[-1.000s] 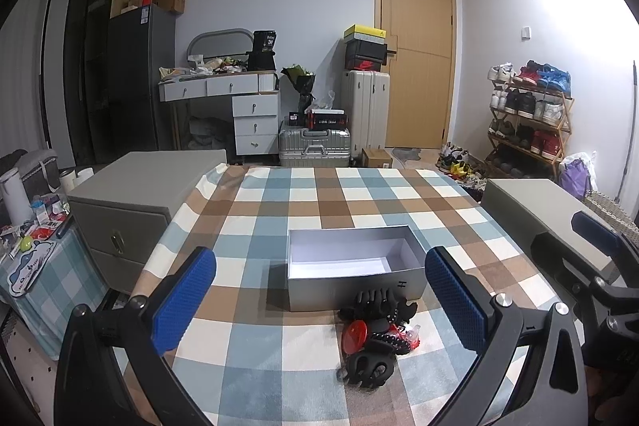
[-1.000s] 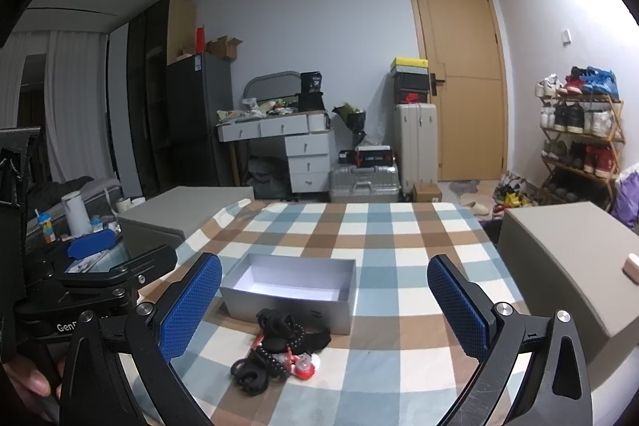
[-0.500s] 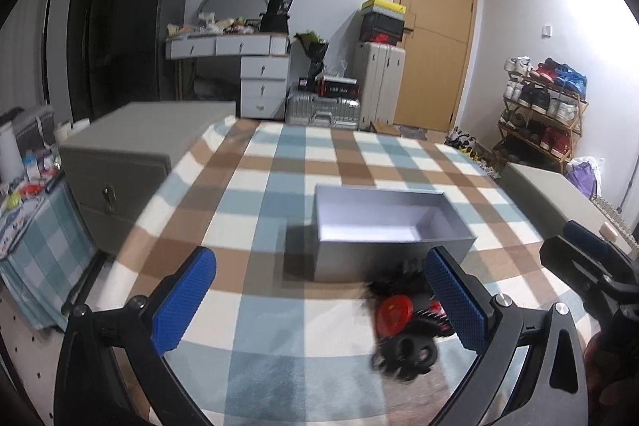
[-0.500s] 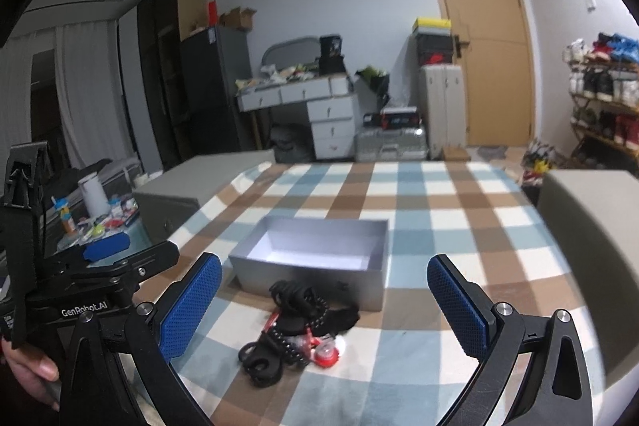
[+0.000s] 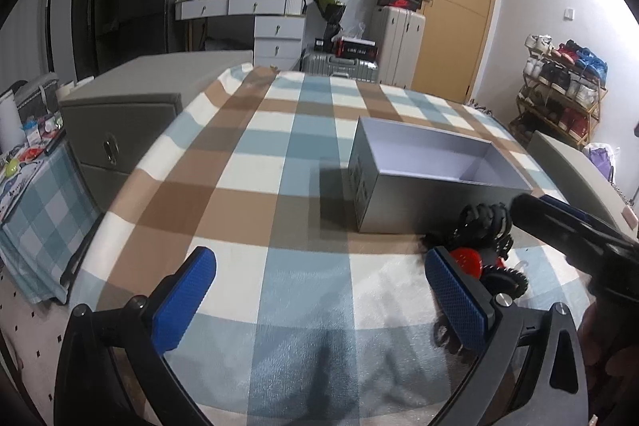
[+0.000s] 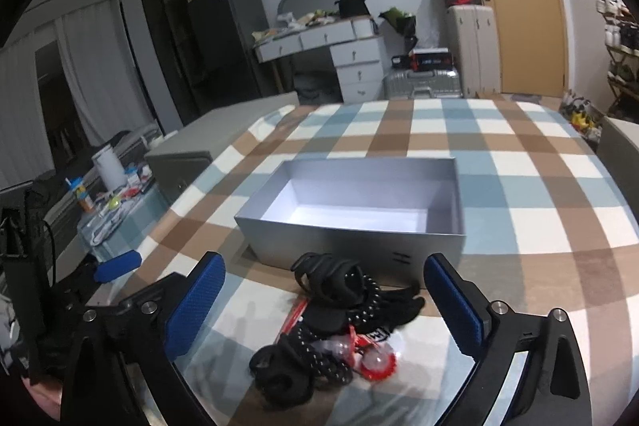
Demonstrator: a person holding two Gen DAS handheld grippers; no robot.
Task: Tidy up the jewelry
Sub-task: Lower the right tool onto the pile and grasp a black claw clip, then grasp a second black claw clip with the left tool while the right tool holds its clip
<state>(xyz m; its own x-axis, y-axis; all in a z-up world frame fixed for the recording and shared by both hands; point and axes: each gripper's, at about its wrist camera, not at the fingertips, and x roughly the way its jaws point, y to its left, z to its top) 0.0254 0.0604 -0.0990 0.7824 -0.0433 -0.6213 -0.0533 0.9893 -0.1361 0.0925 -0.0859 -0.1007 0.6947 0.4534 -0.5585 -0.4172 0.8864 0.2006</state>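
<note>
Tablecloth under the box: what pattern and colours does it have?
The tablecloth is checked in blue, brown and white; the right wrist view shows it best.

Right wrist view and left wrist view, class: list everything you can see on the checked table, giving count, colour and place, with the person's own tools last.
box: one, silver-grey outside, pale inside, open, nothing in it, middle of the table.
pile of jewelry: one heap, black beaded pieces with red and clear bits, on the cloth just in front of the box.
tablecloth: one, blue, brown and white checks, covers the table.
left claw: one, black with blue pads, open, left of the pile.
right claw: one, black with blue pads, open, over the pile.
</note>
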